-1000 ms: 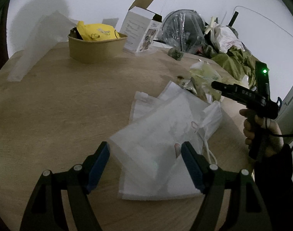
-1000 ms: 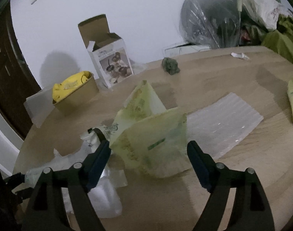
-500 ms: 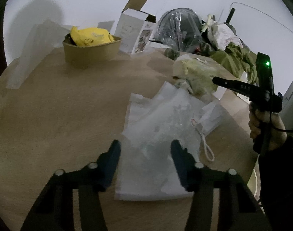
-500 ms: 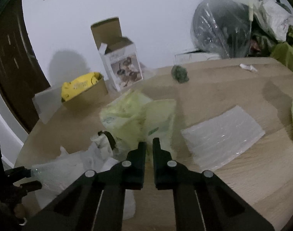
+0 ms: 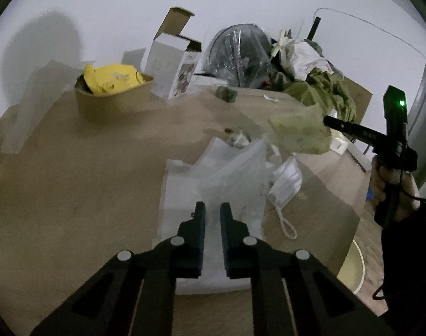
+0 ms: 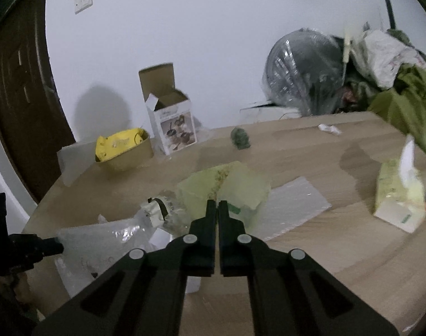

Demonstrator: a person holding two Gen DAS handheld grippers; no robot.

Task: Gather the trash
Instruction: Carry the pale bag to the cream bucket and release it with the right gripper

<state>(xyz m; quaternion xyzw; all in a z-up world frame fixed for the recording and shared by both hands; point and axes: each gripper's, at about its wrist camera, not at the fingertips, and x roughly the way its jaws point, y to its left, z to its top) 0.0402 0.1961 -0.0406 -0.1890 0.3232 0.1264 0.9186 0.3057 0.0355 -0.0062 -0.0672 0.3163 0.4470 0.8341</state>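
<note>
Jaws of both grippers are clamped: left gripper (image 5: 212, 210) has just closed on clear bag (image 5: 235, 173), right gripper (image 6: 216, 205) on green bag (image 6: 235, 184), both bags trailing forward over the desk (image 6: 311, 252)

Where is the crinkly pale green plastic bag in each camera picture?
Left wrist view: the crinkly pale green plastic bag hangs right of centre, off the table, pinched by the right gripper.
Right wrist view: the bag sits centre, just above the shut jaws.
Shared landmark: the brown paper bowl holding a yellow wrapper, far left on the table in both.
</note>
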